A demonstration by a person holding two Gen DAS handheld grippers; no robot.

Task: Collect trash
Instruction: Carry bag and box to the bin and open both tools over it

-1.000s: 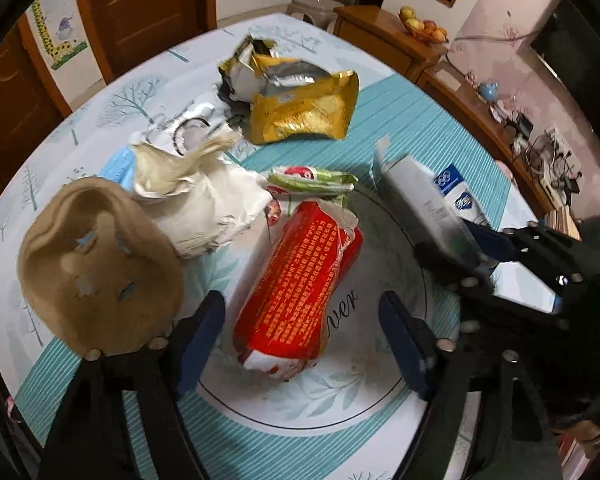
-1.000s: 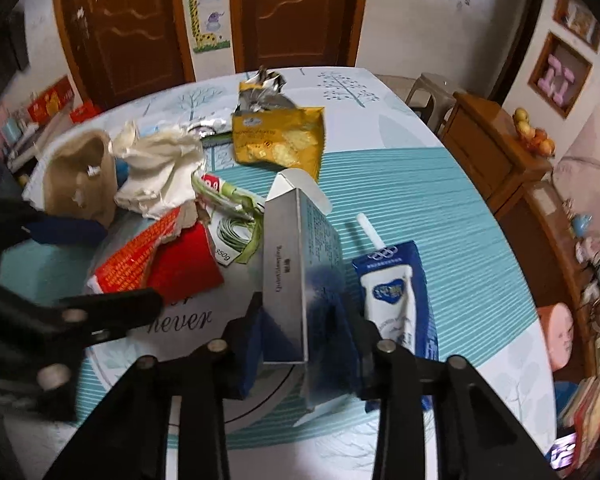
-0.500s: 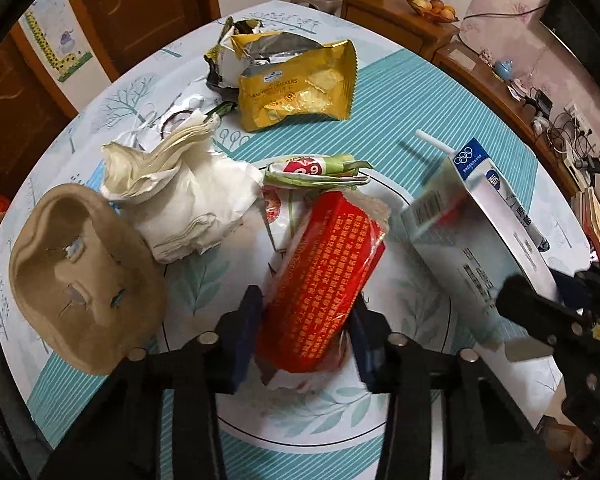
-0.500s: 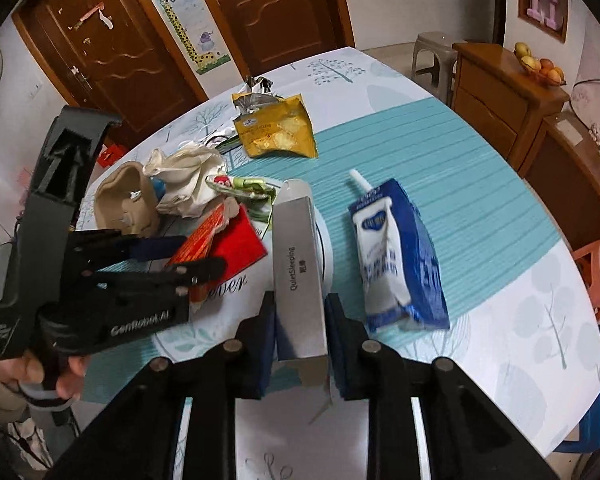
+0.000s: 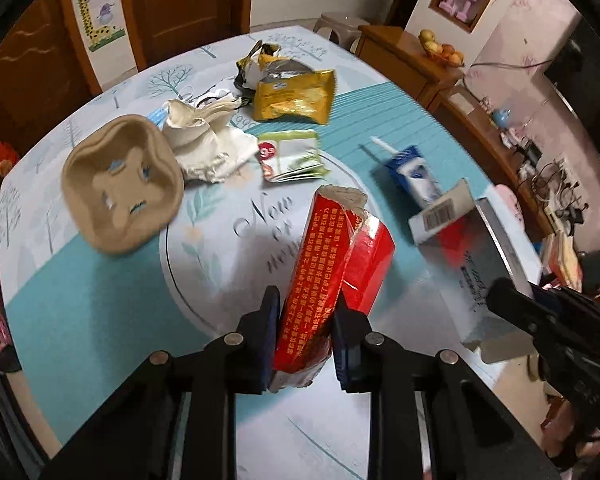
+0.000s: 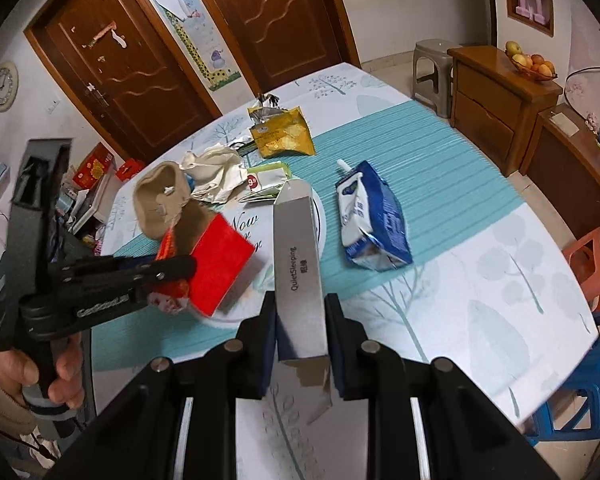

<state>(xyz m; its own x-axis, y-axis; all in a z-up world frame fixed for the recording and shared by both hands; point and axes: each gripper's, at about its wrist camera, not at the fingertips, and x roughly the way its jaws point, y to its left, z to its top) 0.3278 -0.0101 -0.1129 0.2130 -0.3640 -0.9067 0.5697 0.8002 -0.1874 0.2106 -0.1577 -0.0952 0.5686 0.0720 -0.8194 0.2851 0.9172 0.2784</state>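
Observation:
My left gripper [image 5: 306, 312] has its jaws closing on a red wrapper [image 5: 332, 256], pads pressing its lower end, which hangs above the table. The right wrist view shows that left gripper [image 6: 180, 270] holding the red wrapper [image 6: 220, 264] in a person's hand [image 6: 64, 380]. My right gripper [image 6: 300, 308] is shut on a tall grey box [image 6: 298, 256], lifted clear of the cloth. On the table lie a blue milk carton [image 6: 372, 216], a yellow snack bag [image 5: 292, 98], crumpled white paper [image 5: 204, 148], a brown pulp cup tray [image 5: 120, 184] and a green-white sachet [image 5: 292, 154].
The round table [image 6: 500, 280] has a teal and white cloth. A wooden cabinet [image 6: 496, 92] with a fruit bowl stands at the right, with a grey stool [image 6: 432, 68] behind and pink [image 6: 596, 256] and blue [image 6: 580, 380] stools by the near right edge.
The left jaws came together on the red wrapper and raised it off the table. The right gripper lifted the grey box up and back from the litter.

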